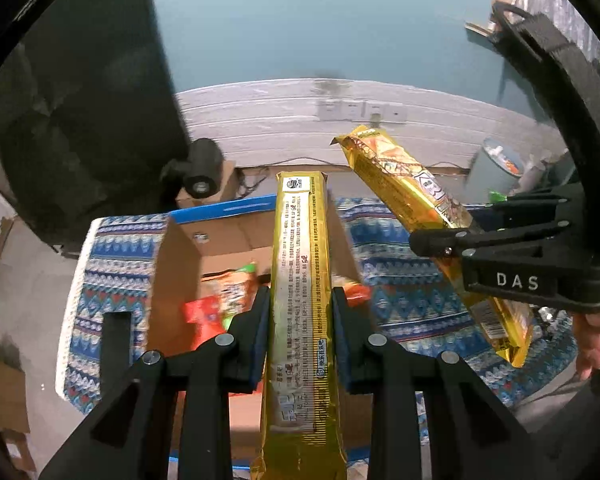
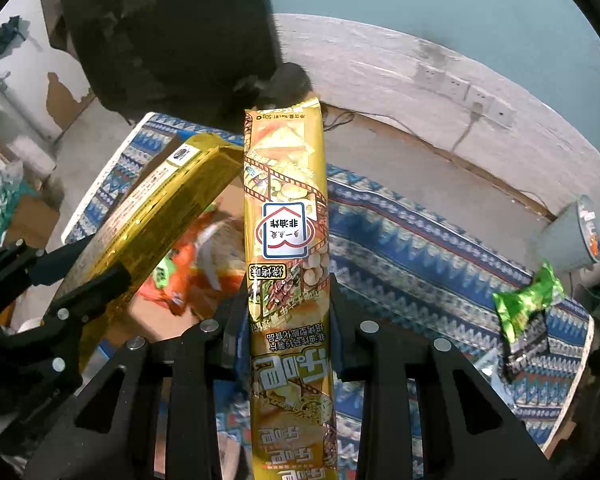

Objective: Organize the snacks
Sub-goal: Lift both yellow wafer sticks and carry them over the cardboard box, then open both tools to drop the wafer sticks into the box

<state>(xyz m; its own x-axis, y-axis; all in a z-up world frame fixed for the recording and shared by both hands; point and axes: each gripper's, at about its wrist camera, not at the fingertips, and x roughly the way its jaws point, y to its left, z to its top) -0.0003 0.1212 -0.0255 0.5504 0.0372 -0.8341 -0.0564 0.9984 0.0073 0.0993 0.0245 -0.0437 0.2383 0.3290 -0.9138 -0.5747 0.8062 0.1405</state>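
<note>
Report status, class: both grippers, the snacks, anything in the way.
Left gripper shut on gold pack above box. Right gripper shut on yellow pack. Nothing blocking.

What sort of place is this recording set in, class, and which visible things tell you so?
Probably a lived-in room at home. A patterned cloth covers the surface holding a cardboard box of snacks, wall sockets sit low on a worn white wall, and paint is peeling nearby.
</note>
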